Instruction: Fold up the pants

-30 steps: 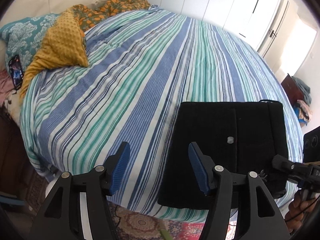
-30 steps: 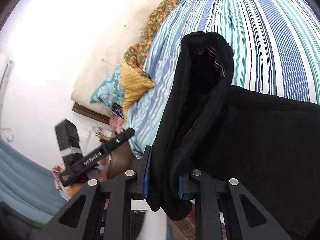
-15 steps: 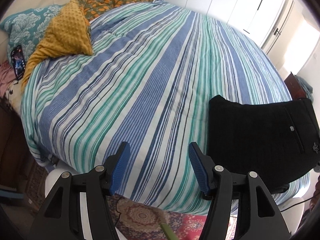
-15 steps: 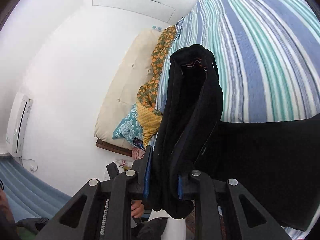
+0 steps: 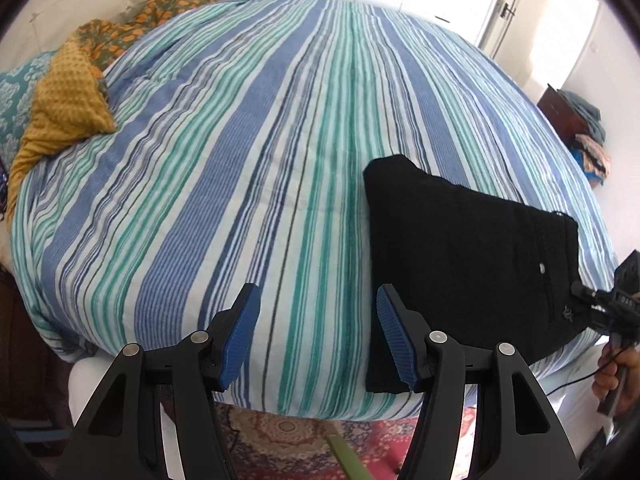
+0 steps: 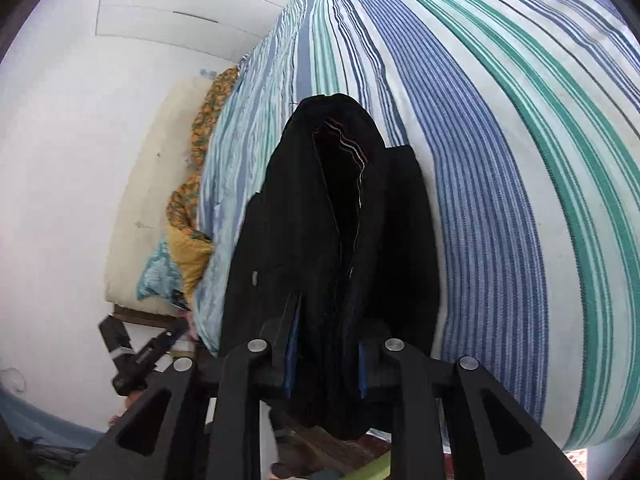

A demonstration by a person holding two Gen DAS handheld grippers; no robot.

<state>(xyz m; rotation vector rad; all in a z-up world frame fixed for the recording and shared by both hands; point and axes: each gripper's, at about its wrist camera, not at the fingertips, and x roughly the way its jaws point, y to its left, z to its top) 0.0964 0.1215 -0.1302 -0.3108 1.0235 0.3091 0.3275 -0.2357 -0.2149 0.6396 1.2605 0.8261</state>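
Two claws over the striped bed (image 5: 248,184): left claw (image 5: 318,336) gapes empty beside black folded pants (image 5: 460,248) near the bed's foot edge. Right claw (image 6: 326,364) is opening around the pants' thick edge, pads apparently still touching cloth.

A: How much of the pants (image 6: 320,216) shows in the right wrist view?

B: The lower end is hidden behind the right gripper (image 6: 326,364); whether the opening jaws still press the cloth can't be told.

A: And beside the pants in the left wrist view?

B: A hand (image 5: 614,376) is cut off by the frame edge, and the pillow (image 5: 16,108) too.
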